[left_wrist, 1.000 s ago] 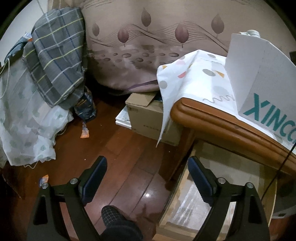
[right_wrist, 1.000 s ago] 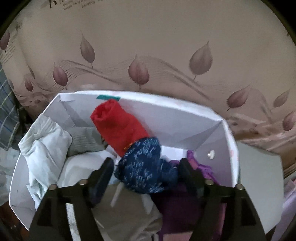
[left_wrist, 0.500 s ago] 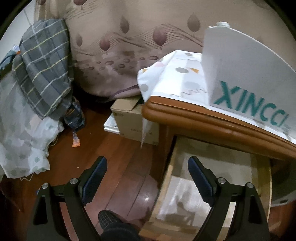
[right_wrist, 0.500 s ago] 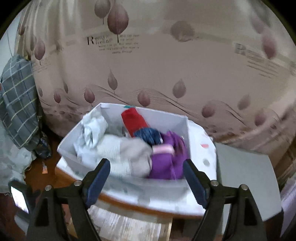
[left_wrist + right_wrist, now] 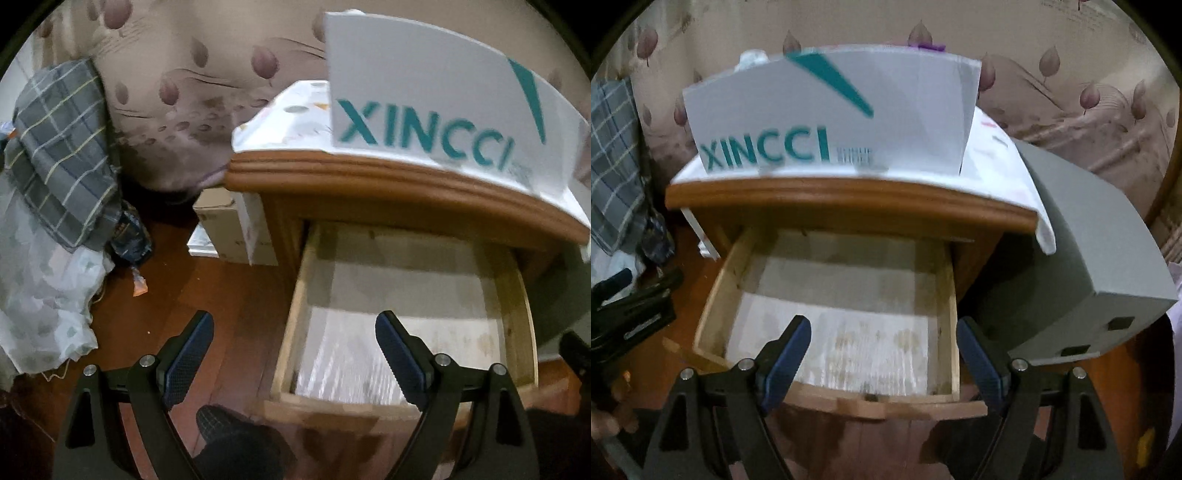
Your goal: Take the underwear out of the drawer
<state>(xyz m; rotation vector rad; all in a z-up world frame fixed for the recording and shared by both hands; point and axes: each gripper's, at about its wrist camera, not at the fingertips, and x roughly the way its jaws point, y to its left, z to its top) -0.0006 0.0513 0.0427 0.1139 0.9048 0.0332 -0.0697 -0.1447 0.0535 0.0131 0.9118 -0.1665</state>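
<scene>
white box (image 5: 831,110): teal lettering and teal wedge | nightstand (image 5: 849,199): orange-brown wood | drawer (image 5: 951,295): pale wood sides, whitish blotched liner | curtain (image 5: 177,92): beige, mauve leaf motifs | hanging cloth (image 5: 62,147): grey plaid, pale yellow lines | floor (image 5: 221,288): red-brown wood | gripper pads (image 5: 786,354): dark blue

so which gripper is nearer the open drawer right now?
Right, though not by much. The right gripper hangs centred over the drawer. The left gripper straddles the drawer's left wall, half over the floor. Both open, empty.

Dim light, motion blur, fisheye-bent edges
</scene>
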